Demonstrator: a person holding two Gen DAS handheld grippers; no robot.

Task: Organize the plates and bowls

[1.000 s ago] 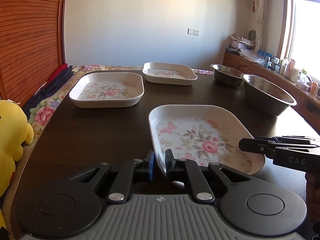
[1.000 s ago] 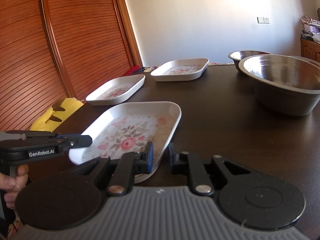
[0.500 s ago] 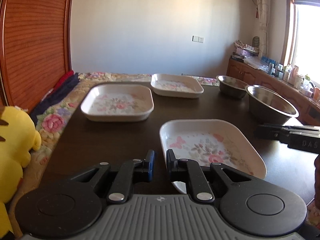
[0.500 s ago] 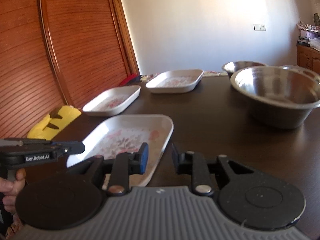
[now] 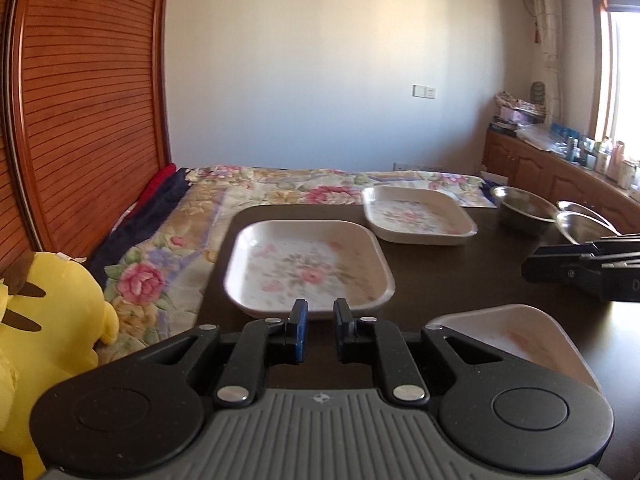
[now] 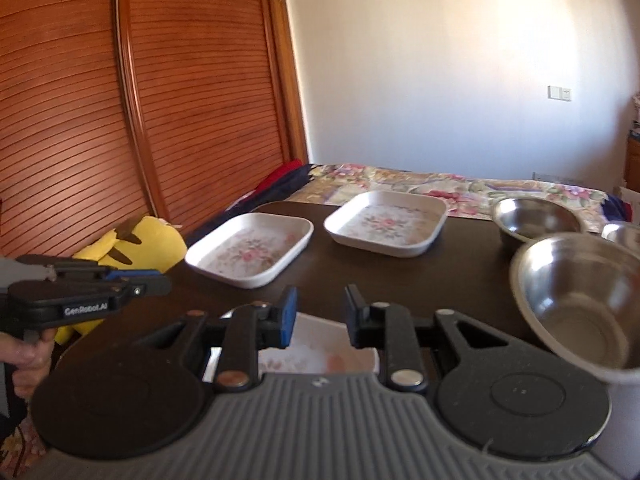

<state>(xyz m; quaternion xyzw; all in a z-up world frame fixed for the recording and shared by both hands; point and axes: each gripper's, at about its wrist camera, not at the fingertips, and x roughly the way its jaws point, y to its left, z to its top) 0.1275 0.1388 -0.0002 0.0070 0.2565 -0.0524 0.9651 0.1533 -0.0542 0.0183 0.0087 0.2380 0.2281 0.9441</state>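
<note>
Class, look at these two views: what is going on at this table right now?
A person holds a gripper in each hand above a dark table. Neither the left gripper nor the right gripper holds anything. Three floral plates and steel bowls sit apart, unstacked.

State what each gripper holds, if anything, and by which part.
Nothing is held. The left gripper and right gripper both have bare gaps between their fingers, above the near plate.
</note>
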